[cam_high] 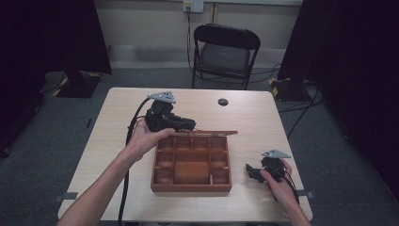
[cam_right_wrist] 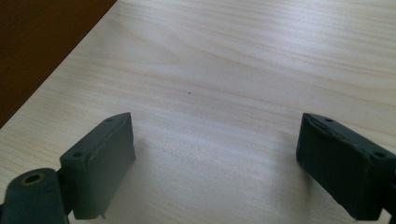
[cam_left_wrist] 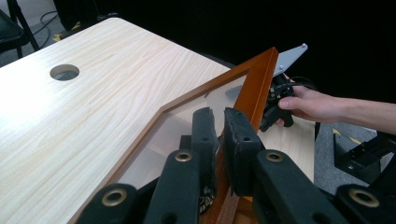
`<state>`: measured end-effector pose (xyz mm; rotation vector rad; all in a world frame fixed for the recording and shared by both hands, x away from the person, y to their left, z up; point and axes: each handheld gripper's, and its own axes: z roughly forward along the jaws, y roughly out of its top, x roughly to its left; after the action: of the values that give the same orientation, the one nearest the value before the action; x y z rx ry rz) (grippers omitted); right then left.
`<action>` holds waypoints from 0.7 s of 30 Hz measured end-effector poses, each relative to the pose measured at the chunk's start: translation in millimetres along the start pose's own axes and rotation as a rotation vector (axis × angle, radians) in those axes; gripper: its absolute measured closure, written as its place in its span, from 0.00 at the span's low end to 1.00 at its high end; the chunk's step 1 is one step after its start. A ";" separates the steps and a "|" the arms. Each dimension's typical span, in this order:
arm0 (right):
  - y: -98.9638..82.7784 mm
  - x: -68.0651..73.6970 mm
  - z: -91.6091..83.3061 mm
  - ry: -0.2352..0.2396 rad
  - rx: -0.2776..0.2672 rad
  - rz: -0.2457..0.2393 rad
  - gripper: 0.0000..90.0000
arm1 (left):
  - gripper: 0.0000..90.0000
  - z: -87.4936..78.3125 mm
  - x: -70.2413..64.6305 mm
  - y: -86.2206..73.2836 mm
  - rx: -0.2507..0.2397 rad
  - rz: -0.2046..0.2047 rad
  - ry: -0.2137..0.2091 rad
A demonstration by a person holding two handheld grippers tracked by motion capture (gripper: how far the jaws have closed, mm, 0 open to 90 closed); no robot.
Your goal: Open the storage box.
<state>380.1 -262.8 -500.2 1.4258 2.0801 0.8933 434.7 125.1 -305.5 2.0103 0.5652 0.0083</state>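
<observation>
The table is pale wood-grain laminate with rounded corners and a round cable hole near its far edge. It stands on grey carpet; a black folding chair sits beyond the far edge, against a cream wall with a socket, and dark curtains hang at both sides. Cables trail on the floor to the right.

Near the middle of the table, toward the near edge, lies a box of reddish-brown varnished wood, square, split by thin partitions into small cells around a larger central one. Its lid is a flat wooden frame around a clear pane, raised along the box's far side.

The left gripper, black and matte, is at the box's far left corner; its padded fingers are pinched shut on the lid, one on each side of the frame.

The right gripper rests near the table's right near corner, just beside the box; its fingers stand wide apart over bare table, holding nothing.
</observation>
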 end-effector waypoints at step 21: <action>0.0 0.0 0.0 0.000 0.000 0.000 0.12 | 0.92 -0.7 5.6 7.2 0.002 -0.011 0.007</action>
<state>380.2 -262.8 -500.2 1.4255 2.0798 0.8935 442.2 125.1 -300.4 2.0098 0.5814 0.0081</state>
